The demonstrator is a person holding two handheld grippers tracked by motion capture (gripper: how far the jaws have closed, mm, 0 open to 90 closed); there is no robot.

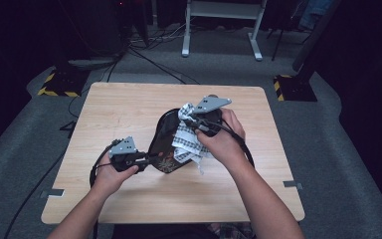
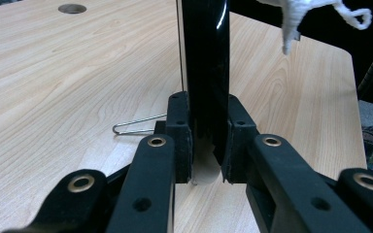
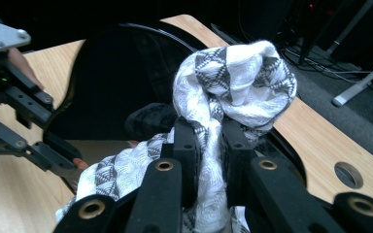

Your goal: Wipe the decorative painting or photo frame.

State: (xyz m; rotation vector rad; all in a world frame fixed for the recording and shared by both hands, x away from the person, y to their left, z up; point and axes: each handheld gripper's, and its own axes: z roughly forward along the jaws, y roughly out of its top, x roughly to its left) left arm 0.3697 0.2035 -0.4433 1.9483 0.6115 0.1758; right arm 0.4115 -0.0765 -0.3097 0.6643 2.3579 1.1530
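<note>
In the high view the right hand (image 1: 222,142) covers most of the right gripper (image 1: 197,123), hiding its jaws, and hides part of the patterned cloth (image 1: 186,142). The black bag (image 2: 205,63) runs off the top edge in the left gripper view, so its shape there cannot be told. The bag's dark inside is unreadable in the right gripper view.

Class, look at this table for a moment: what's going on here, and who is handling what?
A person at a wooden table works with a hand-held gripper in each hand. The left gripper is shut on the edge of a glossy black bag, holding it up. The right gripper is shut on a bunched white-and-grey patterned cloth, held over the bag's opening, with part of the cloth hanging down beside it. It looks as if the cloth is being stuffed into the bag, though it is not yet inside.
</note>
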